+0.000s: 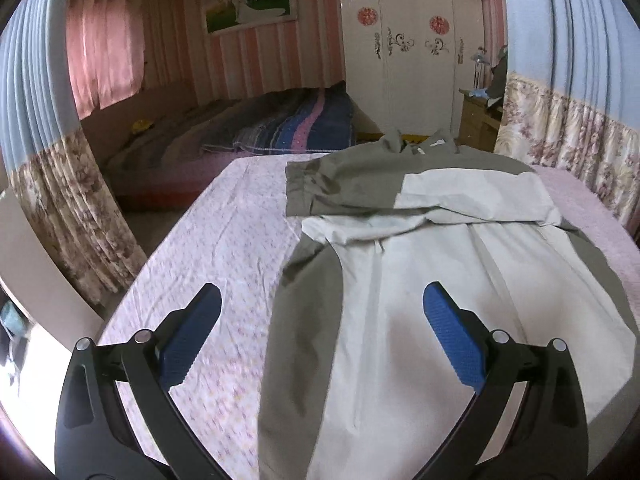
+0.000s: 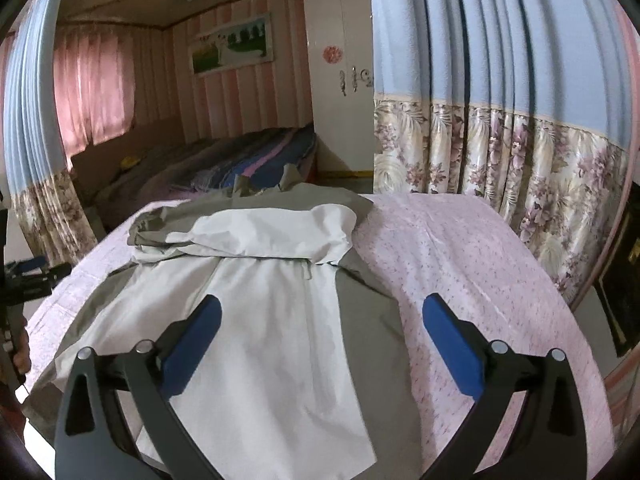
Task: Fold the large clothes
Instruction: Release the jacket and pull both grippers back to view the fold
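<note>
A large olive-green and off-white jacket lies spread on a pink-sheeted bed, collar at the far end, both sleeves folded across the chest. My left gripper is open and empty, hovering above the jacket's left hem edge. The right wrist view shows the same jacket on the bed. My right gripper is open and empty above the jacket's right side near the hem. The left gripper also shows at the far left of the right wrist view.
Blue and floral curtains hang close behind the bed on the right and also on the left. A second bed with a striped blanket and a white wardrobe stand beyond.
</note>
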Demonstrator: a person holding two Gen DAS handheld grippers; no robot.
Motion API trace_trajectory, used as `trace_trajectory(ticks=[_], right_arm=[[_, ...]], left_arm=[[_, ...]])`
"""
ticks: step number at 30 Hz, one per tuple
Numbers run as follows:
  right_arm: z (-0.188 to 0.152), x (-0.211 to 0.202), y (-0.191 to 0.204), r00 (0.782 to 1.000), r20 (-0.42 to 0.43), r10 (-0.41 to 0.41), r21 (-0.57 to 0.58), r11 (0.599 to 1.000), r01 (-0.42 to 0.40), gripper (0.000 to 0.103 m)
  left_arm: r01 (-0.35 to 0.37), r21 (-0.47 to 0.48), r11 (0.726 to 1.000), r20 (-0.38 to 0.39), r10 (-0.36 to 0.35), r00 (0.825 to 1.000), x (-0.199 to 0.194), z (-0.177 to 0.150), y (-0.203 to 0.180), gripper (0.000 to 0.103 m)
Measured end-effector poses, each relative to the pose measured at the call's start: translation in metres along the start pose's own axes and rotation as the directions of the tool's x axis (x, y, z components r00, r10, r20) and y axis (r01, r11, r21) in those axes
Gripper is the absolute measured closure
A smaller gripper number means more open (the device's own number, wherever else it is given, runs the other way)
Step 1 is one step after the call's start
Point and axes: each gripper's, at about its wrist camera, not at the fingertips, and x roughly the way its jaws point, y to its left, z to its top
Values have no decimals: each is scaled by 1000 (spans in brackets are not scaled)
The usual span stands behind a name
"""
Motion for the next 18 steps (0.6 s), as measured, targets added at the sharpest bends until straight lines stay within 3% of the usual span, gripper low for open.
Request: trace_trajectory(ticks=[8, 15, 18], right_arm=[[-33, -31, 11, 991, 130, -44, -34, 998, 49, 2], [-73, -47, -5, 989, 125, -80, 47, 996, 75, 2], [-91, -49, -16, 993, 86, -83, 84, 994, 76, 2]], left_arm=[[27, -30, 999, 43, -26, 999, -23, -32, 1, 3], [34, -70, 997, 52, -30, 998, -35, -63, 11, 3], [21, -76, 997, 61, -16, 998, -43, -77, 16, 3]])
